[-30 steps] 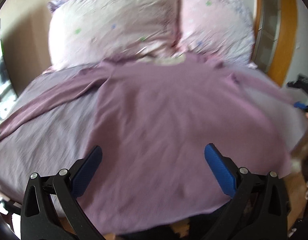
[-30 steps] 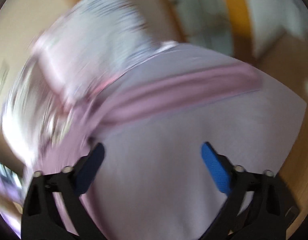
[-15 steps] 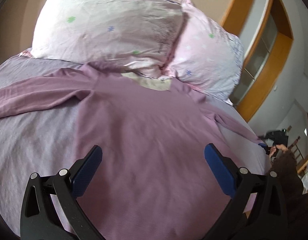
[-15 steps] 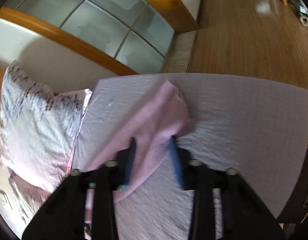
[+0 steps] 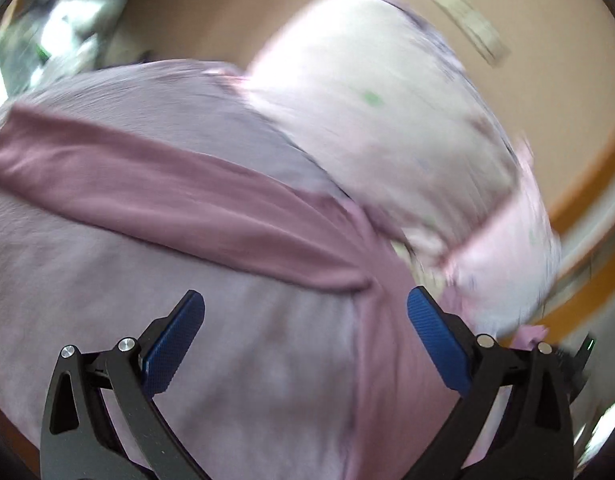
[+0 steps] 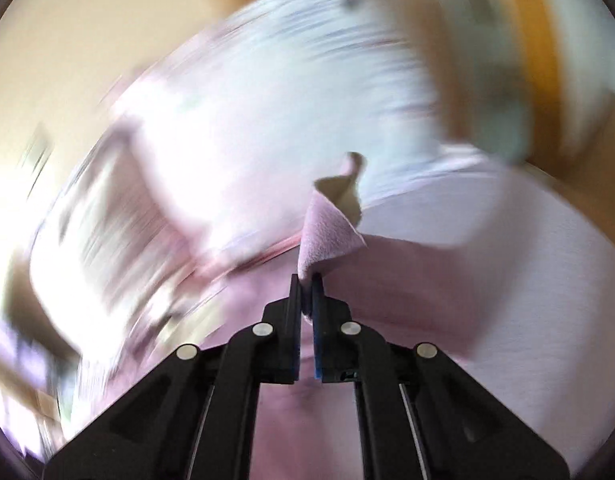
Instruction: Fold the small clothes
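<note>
1. The mauve top [image 5: 387, 380] lies spread on the bed sheet [image 5: 67, 280], its neck end toward the pillows [image 5: 387, 120].
2. One long sleeve [image 5: 167, 204] stretches flat across the sheet, away from the body of the top, ahead of the left gripper [image 5: 305, 320].
3. That left gripper hangs over the bed with its blue pads [image 5: 175, 344] spread wide, nothing between them; the sleeve lies beyond the tips, apart from them.
4. The right gripper [image 6: 306, 280] is closed tight on the end of the other sleeve [image 6: 327, 232], and the cloth stands up out of the pinch in a peak.
5. Both views are blurred.
</note>
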Tool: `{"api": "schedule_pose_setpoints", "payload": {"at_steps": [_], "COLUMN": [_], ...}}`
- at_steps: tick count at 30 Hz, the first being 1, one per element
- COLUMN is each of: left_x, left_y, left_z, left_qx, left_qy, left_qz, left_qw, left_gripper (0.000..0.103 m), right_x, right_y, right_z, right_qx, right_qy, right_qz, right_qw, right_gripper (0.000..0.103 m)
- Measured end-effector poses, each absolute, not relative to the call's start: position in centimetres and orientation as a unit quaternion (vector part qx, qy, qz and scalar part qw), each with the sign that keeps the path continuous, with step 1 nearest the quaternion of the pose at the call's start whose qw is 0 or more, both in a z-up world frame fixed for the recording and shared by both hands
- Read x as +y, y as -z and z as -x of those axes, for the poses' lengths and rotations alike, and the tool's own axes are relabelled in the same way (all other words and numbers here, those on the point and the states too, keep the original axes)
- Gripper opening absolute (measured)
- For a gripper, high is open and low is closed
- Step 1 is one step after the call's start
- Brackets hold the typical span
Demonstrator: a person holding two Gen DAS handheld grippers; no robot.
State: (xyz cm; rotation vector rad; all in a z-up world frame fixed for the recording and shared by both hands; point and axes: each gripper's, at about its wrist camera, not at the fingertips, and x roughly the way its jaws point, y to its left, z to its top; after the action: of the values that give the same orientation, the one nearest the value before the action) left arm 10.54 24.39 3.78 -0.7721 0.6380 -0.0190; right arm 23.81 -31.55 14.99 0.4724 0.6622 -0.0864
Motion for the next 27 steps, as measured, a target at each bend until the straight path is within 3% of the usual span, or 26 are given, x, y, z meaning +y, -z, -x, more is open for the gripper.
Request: {"api": "schedule_pose_setpoints", "payload": {"at_steps": [4, 9, 15, 16, 18, 19, 20, 27], "left_x": [28.9, 32.0, 33.7, 34.0, 34.5, 34.7, 34.9, 36.7], "left_y": [-3.0, -1.8, -1.3, -1.2, -1.0, -0.9, -0.9, -0.5], "left_z": [-10.2, -9.2, -8.6, -8.5, -8.3, -8.3, -8.3, -8.0], "left_qx": [0.309, 0.312, 0.308, 0.309, 0.305, 0.304, 0.302, 0.282], "left_qy": [-0.029, -0.062, -0.087, -0.09, -0.094, -0.095, -0.096, -0.114], "left_qz": [0.419, 0.464, 0.481, 0.483, 0.489, 0.494, 0.496, 0.532], "left_qw": [0.853, 0.827, 0.816, 0.815, 0.811, 0.809, 0.808, 0.79], "left_gripper": [0.088, 0.087, 0.087, 0.087, 0.087, 0.087, 0.087, 0.081], "right_x": [-18.5, -9.1, -4.3, -3.7, -3.1, -2.9, -2.9, -6.4], "right_y": [-11.6, -8.0, -6.2, -5.9, -5.2, -4.9, -5.0, -8.1], "right_z": [-30.6, -34.9, -34.2, -34.4, -33.8, -33.5, -33.1, -30.3], "right_qx": [0.409, 0.461, 0.473, 0.478, 0.5, 0.513, 0.512, 0.471], "right_qy": [-0.086, -0.144, -0.156, -0.154, -0.171, -0.184, -0.198, -0.223], "right_qz": [-0.165, -0.117, -0.057, -0.04, -0.022, -0.024, -0.032, -0.098], "right_qw": [0.893, 0.868, 0.865, 0.864, 0.849, 0.838, 0.835, 0.848], "right_gripper": [0.004, 0.004, 0.005, 0.008, 0.026, 0.059, 0.077, 0.077]}}
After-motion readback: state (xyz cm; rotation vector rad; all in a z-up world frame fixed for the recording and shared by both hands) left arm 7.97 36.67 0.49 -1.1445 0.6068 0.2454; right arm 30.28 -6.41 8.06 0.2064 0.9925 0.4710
